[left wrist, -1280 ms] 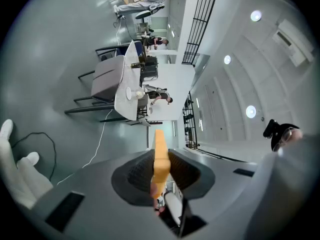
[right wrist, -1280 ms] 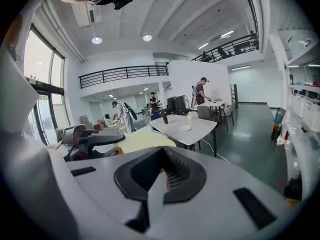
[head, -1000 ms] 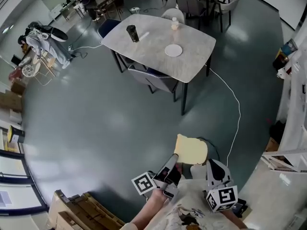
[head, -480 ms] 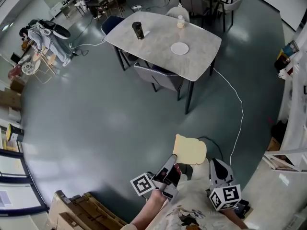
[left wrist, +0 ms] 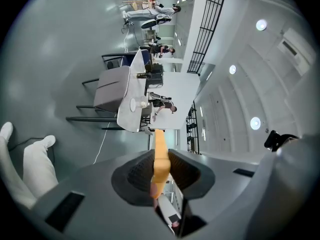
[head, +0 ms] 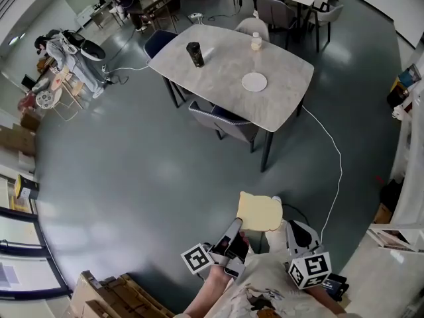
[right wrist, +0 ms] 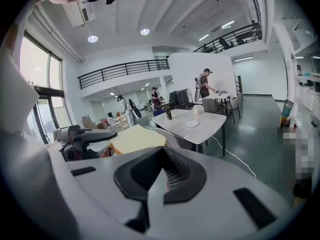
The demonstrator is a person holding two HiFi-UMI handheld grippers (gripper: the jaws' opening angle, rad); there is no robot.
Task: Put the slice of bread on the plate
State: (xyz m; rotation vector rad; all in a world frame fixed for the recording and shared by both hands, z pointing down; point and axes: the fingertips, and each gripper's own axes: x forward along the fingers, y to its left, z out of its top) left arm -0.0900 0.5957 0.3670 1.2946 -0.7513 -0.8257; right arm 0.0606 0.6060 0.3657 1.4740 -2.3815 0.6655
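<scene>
A pale yellow slice of bread is held flat over the floor, with my left gripper shut on its near edge. The left gripper view shows the bread edge-on, pinched between the two dark pads. My right gripper hangs beside it on the right, shut and holding nothing; the right gripper view has the bread just left of its jaws. The white plate lies far ahead on the grey table, also the plate in the right gripper view.
A black cup and a small bottle stand on the table. Chairs are tucked along its near side. A white cable runs over the floor on the right. Wooden pallets lie at the lower left.
The table and plate have drifted lower and nearer in the head view as I move toward them. The bread stays in the left gripper, both grippers keeping their places below.
</scene>
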